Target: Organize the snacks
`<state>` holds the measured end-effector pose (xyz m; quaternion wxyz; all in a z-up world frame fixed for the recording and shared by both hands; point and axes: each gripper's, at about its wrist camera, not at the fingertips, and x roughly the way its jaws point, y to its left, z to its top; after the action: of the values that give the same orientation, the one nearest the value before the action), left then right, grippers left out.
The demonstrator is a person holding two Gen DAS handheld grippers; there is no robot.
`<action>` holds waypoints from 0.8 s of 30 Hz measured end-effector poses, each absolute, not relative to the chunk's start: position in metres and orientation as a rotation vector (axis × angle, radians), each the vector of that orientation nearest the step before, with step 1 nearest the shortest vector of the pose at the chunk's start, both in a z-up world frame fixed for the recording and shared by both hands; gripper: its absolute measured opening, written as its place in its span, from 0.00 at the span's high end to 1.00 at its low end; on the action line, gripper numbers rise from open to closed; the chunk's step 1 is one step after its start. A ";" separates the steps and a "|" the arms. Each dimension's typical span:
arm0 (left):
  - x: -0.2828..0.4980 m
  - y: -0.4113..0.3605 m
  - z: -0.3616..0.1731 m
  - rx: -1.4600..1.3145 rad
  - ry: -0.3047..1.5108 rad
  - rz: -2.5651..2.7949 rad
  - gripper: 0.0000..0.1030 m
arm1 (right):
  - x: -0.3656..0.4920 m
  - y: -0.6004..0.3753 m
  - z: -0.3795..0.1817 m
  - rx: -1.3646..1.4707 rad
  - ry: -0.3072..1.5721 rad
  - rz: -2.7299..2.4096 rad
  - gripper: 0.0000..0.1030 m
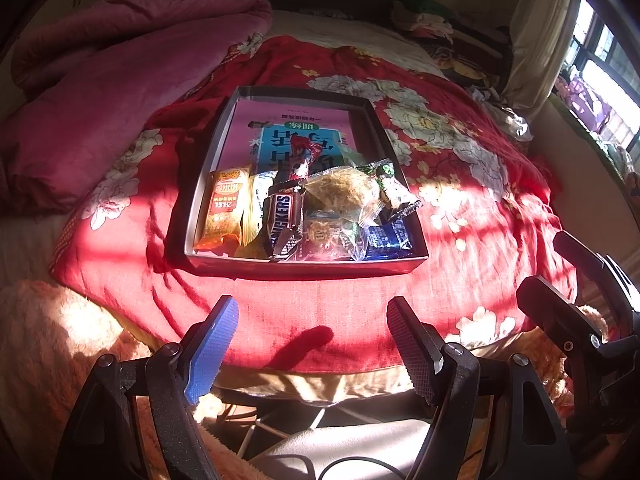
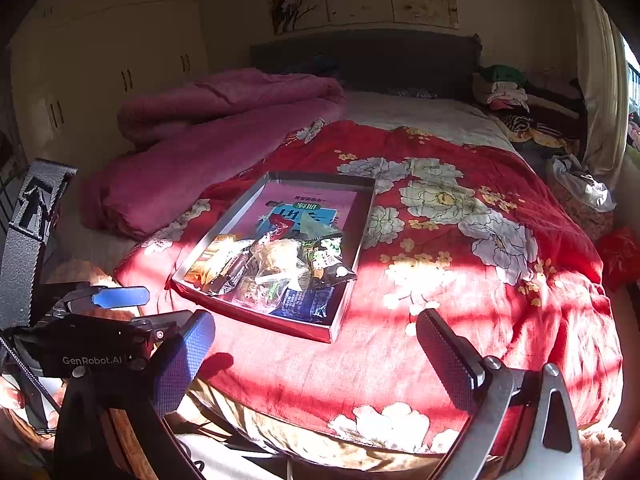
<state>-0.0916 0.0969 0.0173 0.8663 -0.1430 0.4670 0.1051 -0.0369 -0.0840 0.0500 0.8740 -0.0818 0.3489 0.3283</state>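
Lying straight ahead of left hand-held gripper (image 1: 312,344), beyond a strip of bare red floral bedspread (image 1: 460,216): shallow grey rectangular cardboard tray (image 1: 308,266) on bed, long axis running away from both cameras. Heaped at near end: brown Snickers bar (image 1: 285,220), orange wrapped biscuit pack (image 1: 225,210), clear bag of pale crisp snack (image 1: 344,192), blue foil packet (image 1: 388,238). Left hand-held gripper: jaws apart, empty, nearer and squarely aligned. Right hand-held gripper (image 2: 316,356): jaws apart, empty, offset toward tray's right side.

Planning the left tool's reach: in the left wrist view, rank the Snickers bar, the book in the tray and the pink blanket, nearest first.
From the left tool:
1. Snickers bar, at the tray's near end.
2. Book, flat at the tray's far end.
3. Pink blanket, bunched up, far left.
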 end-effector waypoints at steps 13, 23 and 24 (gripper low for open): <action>-0.091 0.099 0.017 -0.298 0.982 0.226 0.24 | -0.037 -0.083 0.049 -0.172 0.732 0.683 0.01; -0.092 0.110 0.018 -0.307 0.973 0.277 0.24 | -0.034 -0.085 0.046 -0.169 0.735 0.680 0.01; -0.092 0.113 0.018 -0.321 0.964 0.271 0.24 | -0.033 -0.085 0.045 -0.167 0.735 0.678 0.01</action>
<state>-0.0922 0.1131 0.0184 0.8649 -0.1532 0.4602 0.1295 -0.0333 -0.0848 0.0455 0.8743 -0.0801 0.3519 0.3246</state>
